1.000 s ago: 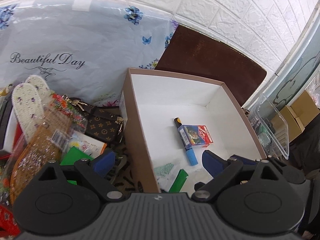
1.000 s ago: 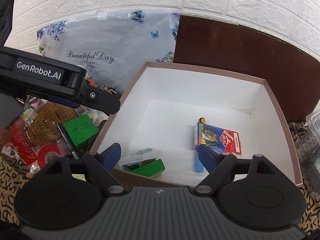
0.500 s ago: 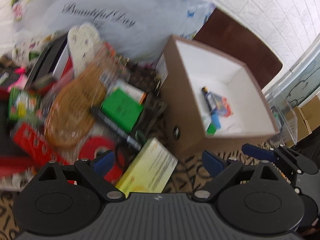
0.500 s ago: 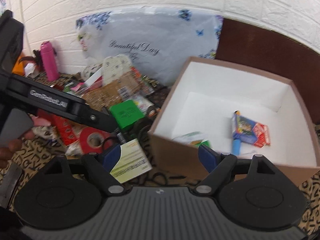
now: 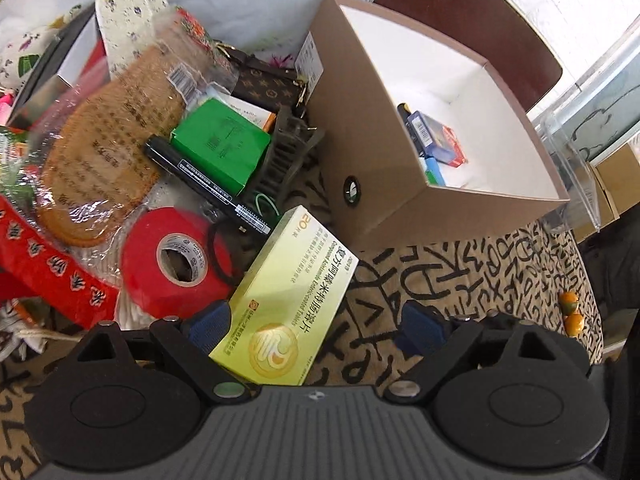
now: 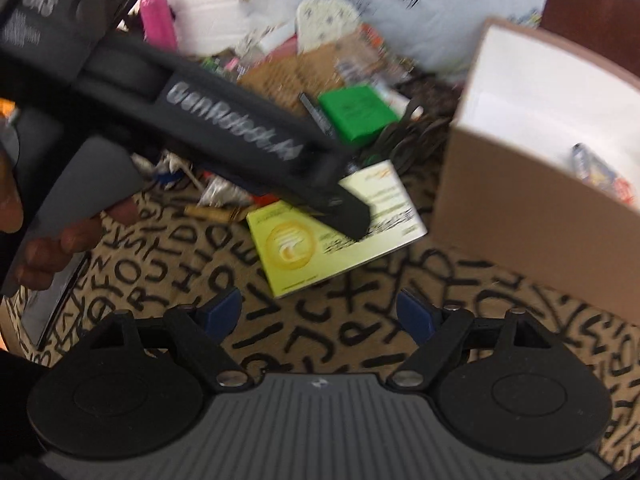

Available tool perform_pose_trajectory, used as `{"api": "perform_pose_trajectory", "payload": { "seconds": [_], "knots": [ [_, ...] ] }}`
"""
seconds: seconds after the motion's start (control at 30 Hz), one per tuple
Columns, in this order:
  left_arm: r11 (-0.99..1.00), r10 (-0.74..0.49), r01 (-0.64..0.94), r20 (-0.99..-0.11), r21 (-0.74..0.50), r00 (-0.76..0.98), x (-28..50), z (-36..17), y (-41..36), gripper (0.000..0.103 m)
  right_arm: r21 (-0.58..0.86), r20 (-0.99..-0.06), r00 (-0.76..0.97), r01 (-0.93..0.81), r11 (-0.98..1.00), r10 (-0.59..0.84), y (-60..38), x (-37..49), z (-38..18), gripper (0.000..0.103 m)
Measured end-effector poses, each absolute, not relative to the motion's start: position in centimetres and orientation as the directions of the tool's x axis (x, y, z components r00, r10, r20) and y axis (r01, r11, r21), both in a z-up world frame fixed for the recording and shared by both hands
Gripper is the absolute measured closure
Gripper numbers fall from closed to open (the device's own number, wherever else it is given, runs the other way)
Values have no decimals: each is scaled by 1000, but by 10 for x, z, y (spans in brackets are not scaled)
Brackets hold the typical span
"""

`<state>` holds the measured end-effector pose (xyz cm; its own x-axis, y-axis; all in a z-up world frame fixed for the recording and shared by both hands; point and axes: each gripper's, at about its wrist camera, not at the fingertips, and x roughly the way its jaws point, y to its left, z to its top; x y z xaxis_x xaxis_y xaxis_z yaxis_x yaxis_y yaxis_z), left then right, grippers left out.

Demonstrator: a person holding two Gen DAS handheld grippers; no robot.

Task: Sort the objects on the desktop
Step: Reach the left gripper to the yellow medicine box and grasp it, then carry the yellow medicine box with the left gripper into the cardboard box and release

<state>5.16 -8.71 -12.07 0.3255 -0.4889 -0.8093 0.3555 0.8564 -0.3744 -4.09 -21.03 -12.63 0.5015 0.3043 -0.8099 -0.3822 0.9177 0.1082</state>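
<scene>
Judging by how things lie, the sorting is only begun: a heap at the left waits on the letter-print cloth (image 5: 460, 280), and a few items sit in the cardboard box (image 5: 372, 140) at the right. Left to right in the left wrist view come the packaged insoles (image 5: 112, 128) at ten o'clock, the red tape roll (image 5: 160, 264) at nine, the black marker (image 5: 208, 184) and green packet (image 5: 220, 148) above it, then the yellow tablet box (image 5: 288, 296) just below centre. In the cardboard box, at two o'clock, a card pack (image 5: 436, 140) lies with a blue-capped pen beside it. The left gripper (image 5: 316, 328) stands wide with nothing clamped, the yellow tablet box lying between its fingers. The right gripper (image 6: 320, 316) is also wide and empty over bare cloth, with the yellow tablet box ahead at twelve o'clock. The tape roll and a black hair tie (image 5: 220, 252) crowd the tablet box's left edge, and the cardboard box's wall stands near its far end.
</scene>
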Motion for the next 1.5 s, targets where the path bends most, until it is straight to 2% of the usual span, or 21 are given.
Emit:
{"api": "perform_pose_trajectory", "payload": {
  "seconds": [0.43,0.67,0.9,1.23,1.37,1.5],
  "knots": [
    [855,-489,344,-825,-389,283,70,-137,-90,19,82,-831,472,-419,904,294,-190,-17,-154,20],
    [839,-501,364,-834,-404,231,70,-145,-93,31,70,-834,473,-418,906,283,-190,-14,-163,21],
    [815,-524,390,-832,-428,181,71,-150,-96,32,71,-841,456,-438,896,290,-201,-25,-166,31],
    [831,-495,384,-850,-403,179,75,-154,-103,32,34,-843,467,-450,892,268,-201,-27,-167,28],
    [842,-470,390,-862,-373,189,71,-151,-102,44,43,-845,458,-457,888,277,-202,-31,-164,34],
    [844,-478,378,-854,-381,205,61,-144,-94,45,51,-843,453,-472,880,292,-205,-41,-157,42]
  ]
}}
